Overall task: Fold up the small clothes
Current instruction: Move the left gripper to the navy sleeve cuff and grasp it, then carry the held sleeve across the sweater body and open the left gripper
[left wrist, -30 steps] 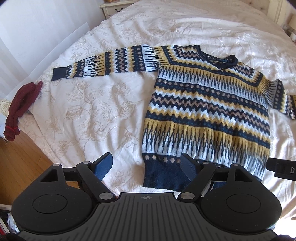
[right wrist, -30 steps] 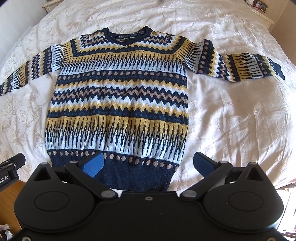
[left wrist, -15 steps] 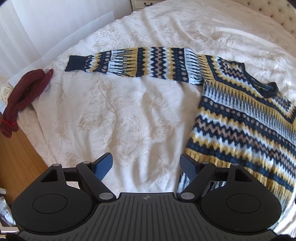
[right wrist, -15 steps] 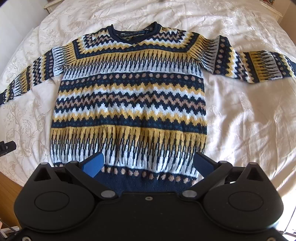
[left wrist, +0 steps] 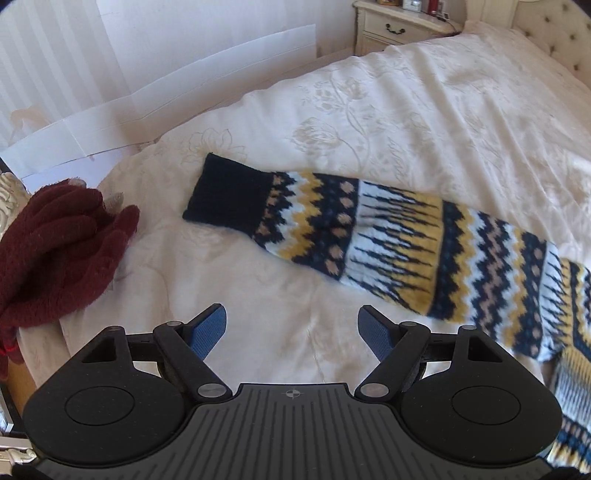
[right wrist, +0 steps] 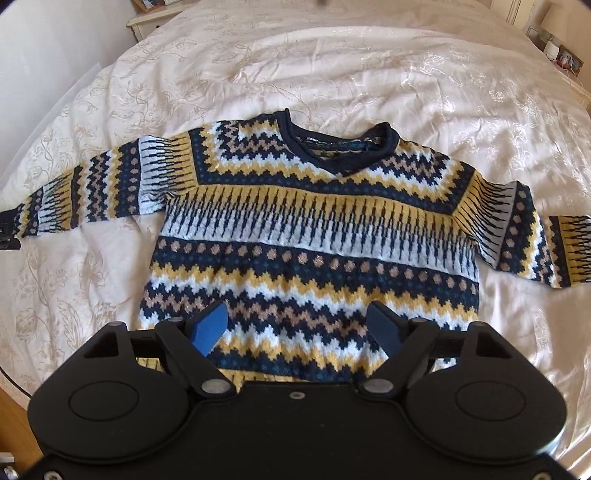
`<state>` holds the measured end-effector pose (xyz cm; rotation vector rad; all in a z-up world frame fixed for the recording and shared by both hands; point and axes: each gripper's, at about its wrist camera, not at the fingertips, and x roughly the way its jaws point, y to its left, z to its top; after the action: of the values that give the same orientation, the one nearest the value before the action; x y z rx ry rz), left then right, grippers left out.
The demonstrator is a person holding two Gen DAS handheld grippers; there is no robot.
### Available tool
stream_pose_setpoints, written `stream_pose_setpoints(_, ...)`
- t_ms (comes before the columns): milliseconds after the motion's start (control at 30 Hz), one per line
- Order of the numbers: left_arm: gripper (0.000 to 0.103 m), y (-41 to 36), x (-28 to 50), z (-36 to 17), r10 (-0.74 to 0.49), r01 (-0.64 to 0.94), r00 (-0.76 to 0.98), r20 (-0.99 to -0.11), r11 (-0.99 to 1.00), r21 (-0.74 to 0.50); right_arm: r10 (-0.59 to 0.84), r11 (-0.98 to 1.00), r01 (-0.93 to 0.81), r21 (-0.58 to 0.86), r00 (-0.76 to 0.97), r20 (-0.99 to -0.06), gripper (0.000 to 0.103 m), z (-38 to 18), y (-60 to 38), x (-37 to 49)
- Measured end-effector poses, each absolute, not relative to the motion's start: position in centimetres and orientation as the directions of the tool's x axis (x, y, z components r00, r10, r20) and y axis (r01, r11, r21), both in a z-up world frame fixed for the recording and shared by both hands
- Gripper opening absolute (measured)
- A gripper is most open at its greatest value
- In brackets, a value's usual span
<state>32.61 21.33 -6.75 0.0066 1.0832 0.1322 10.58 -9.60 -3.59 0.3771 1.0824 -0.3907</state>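
A patterned knit sweater [right wrist: 310, 236] in navy, yellow, white and tan lies flat, front up, on the cream bedspread [right wrist: 295, 74], both sleeves spread out. In the left wrist view its left sleeve [left wrist: 388, 240] runs across the bed, ending in a navy cuff [left wrist: 229, 192]. My left gripper [left wrist: 293, 326] is open and empty, hovering just short of the sleeve. My right gripper [right wrist: 297, 325] is open and empty above the sweater's lower body.
A pair of dark red gloves [left wrist: 55, 251] lies at the bed's left edge. A cream nightstand [left wrist: 399, 22] stands by the headboard [left wrist: 546, 40]. White wall panels [left wrist: 147, 74] run along the left. Wooden floor [right wrist: 11, 424] shows below the bed edge.
My left gripper has swung left and closer, from the sweater's hem to its left sleeve. My right gripper has moved forward over the sweater body. Both stayed open.
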Motion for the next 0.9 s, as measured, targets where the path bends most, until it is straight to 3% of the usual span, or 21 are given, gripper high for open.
stream_pose_setpoints(433, 0.078, 26.4, 41.2, -11.4, 0.119, -0.217, 0.426, -0.897, 0.976, 0.027, -0.082, 0.848, 0.516, 0.126, 0.362, -0.929, 0.083, -4.9, -8.8, 15.3)
stream_pose_setpoints(467, 0.074, 26.4, 41.5, -11.3, 0.126, -0.223, 0.439, -0.89, 0.974, 0.028, -0.079, 0.847, 0.515, 0.129, 0.362, -0.929, 0.083, -5.0, -8.7, 15.5)
stream_pose_setpoints(533, 0.031, 26.1, 41.5, -10.7, 0.129, -0.214, 0.474, -0.871, 0.976, 0.028, -0.076, 0.848, 0.514, 0.13, 0.361, -0.929, 0.083, -5.1, -8.6, 15.8)
stream_pose_setpoints(600, 0.007, 25.6, 41.7, -10.2, 0.077, -0.168, 0.475, -0.877, 0.986, -0.004, -0.078, 0.85, 0.512, 0.125, 0.357, -0.931, 0.083, -5.3, -8.5, 16.0)
stream_pose_setpoints(900, 0.006, 19.1, 38.8, -2.3, -0.022, 0.038, 0.592, -0.806, 0.999, 0.0, -0.05, 0.855, 0.499, 0.143, 0.354, -0.934, 0.083, -6.0, -8.6, 15.3)
